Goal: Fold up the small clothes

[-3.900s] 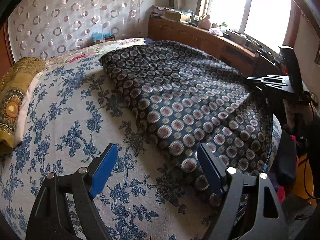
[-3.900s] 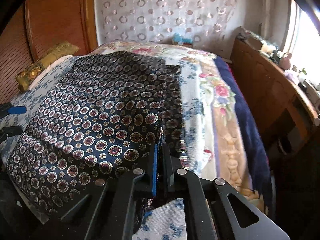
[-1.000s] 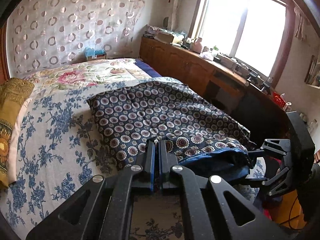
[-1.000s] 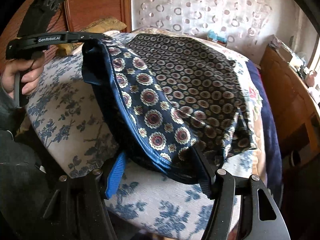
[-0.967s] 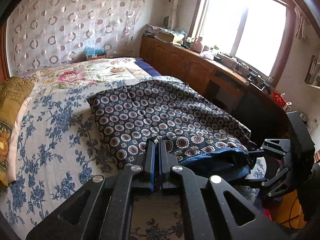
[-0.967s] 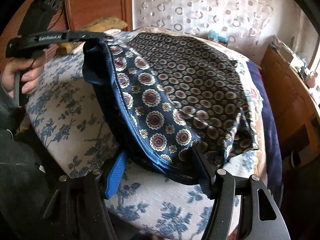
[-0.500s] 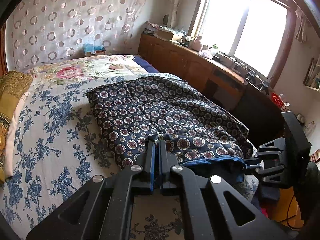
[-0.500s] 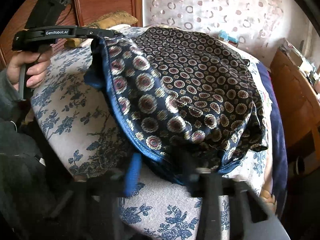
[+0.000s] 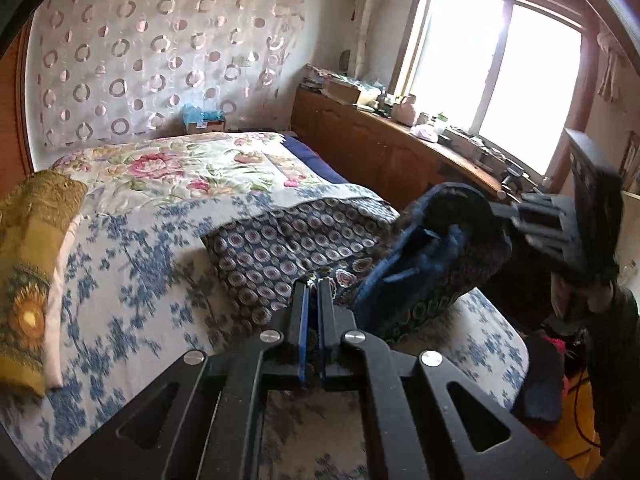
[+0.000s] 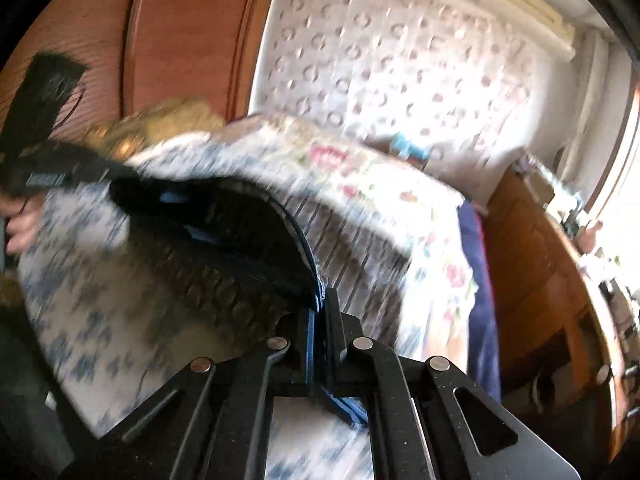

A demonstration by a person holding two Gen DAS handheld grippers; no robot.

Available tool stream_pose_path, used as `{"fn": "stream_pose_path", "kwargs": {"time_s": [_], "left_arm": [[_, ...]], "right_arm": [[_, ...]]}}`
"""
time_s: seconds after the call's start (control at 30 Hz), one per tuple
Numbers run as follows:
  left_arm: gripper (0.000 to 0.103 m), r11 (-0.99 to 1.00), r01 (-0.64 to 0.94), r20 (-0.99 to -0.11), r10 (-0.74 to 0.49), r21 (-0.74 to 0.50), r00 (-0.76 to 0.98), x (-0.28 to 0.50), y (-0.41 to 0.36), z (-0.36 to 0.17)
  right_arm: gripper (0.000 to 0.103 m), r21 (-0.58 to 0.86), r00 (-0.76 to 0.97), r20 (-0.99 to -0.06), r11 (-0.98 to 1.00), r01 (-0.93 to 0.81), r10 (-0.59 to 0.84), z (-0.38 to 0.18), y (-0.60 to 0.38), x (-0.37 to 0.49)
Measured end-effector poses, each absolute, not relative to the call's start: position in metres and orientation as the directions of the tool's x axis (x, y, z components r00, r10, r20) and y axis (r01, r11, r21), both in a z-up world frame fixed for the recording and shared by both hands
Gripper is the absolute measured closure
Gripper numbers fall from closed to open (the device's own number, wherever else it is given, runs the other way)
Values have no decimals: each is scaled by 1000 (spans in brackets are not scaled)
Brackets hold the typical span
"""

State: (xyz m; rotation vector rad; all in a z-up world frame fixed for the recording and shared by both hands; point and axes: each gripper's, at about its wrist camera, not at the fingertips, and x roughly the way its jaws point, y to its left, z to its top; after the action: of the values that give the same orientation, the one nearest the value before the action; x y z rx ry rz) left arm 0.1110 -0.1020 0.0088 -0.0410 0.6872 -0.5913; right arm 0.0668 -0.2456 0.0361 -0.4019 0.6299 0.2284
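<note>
Garment (image 9: 420,264) newly lifted (between both tongs)

Navy patterned garment (image 9: 288,244) on the bed
Medallion print, near edge lifted and curled, showing its blue lining.

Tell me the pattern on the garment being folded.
Navy garment with round medallions, clearest in left wrist view.

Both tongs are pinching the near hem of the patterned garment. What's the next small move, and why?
Probably carry the hem forward over the flat half. Left tongs and right tongs are each shut on the patterned garment; its near edge is lifted and curling while the far part lies on the bed.
</note>
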Motion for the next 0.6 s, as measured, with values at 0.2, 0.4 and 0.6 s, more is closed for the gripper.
{"fn": "stream_pose_path", "kwargs": {"time_s": [0.2,0.4,0.6], "left_arm": [[99,860,469,-591,-488,-201,642,136,-100,12],[99,871,434,-626,-473,-229,619,161,-96,2],[48,876,417,-635,-468,-242,614,162,-89,-5]], "right_arm": [[100,-255,795,-600,920,-297,90,38,-244,140],[100,-218,756,-648,929,-299,91,17,-233,193],[99,-215,725,-686,932,-291,68,11,-229,228]]}}
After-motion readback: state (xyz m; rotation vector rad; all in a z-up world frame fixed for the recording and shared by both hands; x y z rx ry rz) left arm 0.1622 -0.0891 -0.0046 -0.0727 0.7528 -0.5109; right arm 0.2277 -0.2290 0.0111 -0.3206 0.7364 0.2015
